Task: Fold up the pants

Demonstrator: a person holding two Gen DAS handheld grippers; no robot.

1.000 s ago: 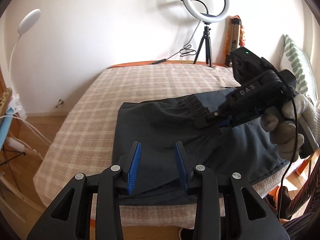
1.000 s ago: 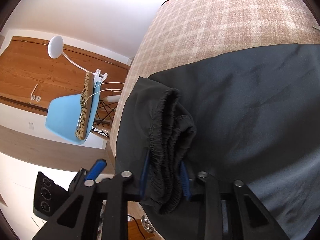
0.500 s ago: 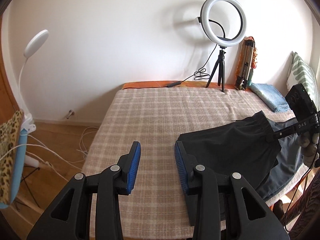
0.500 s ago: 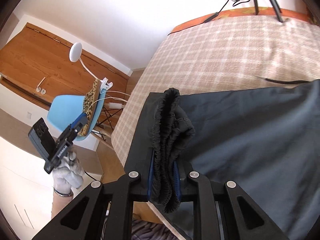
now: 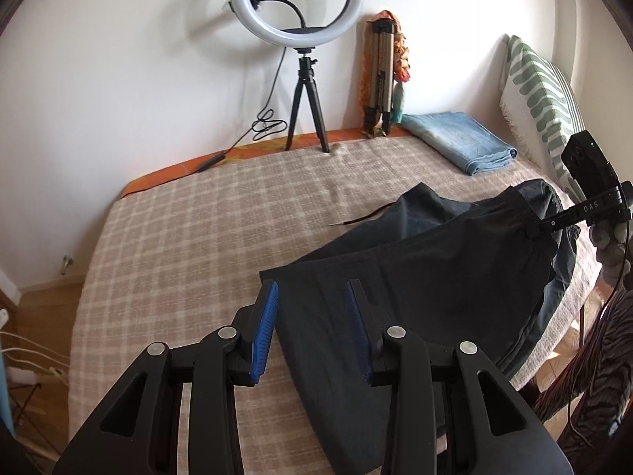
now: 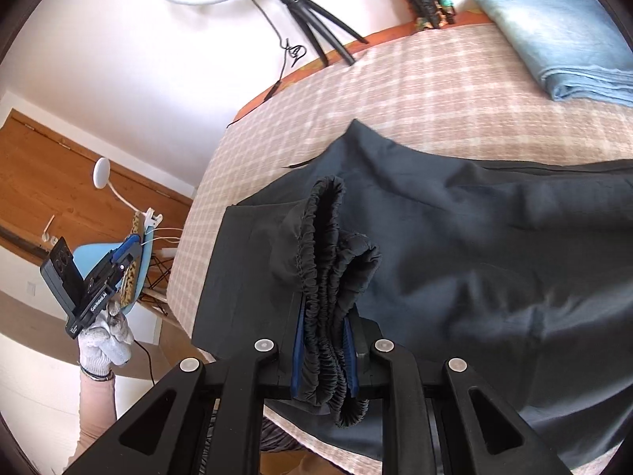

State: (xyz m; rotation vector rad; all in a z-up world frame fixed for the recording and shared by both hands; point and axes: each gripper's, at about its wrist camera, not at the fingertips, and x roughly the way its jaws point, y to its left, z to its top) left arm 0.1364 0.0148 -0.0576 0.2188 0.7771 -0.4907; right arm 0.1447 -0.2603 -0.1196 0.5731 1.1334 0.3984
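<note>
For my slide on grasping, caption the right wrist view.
Right tool clamps the dark pants' bunched elastic waistband above the checked bed cover.

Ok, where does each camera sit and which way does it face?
Left wrist: on the left gripper, open, above the dark pants, facing the ring light; gloved right hand at right.
Right wrist: on the right gripper, shut on the waistband, facing across the bed; gloved left hand at left.
Shared: pants, ring light, folded blue cloth.
</note>
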